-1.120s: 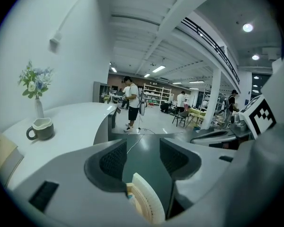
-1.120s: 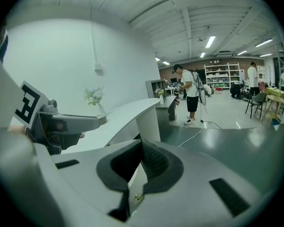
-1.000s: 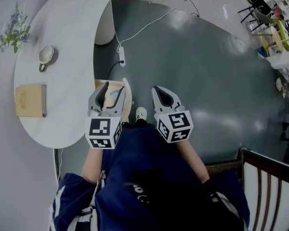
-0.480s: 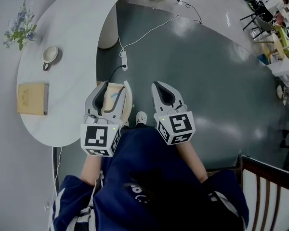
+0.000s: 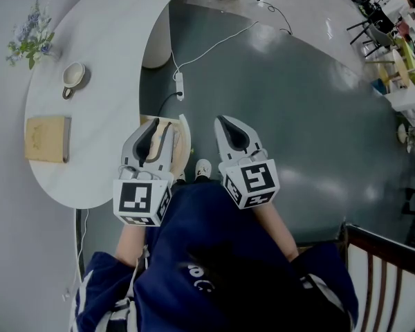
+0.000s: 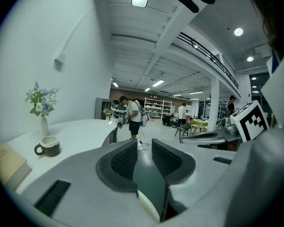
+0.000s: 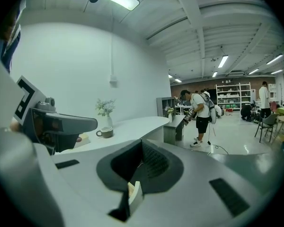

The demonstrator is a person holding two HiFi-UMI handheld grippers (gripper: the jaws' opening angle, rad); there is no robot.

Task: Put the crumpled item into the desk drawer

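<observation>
White bench (image 5: 104, 116) is curving beside your left hand-held gripper (image 5: 162, 128), whose jaws have just been narrowing around nothing. Your right hand-held gripper (image 5: 225, 123) is sitting closed and empty. No view is showing the crumpled item. It is probably light and springy, so you're best pinching a thick fold.

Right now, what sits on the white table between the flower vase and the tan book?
A mug, between the flower vase and the tan book on the white table; the head view shows it.
</observation>
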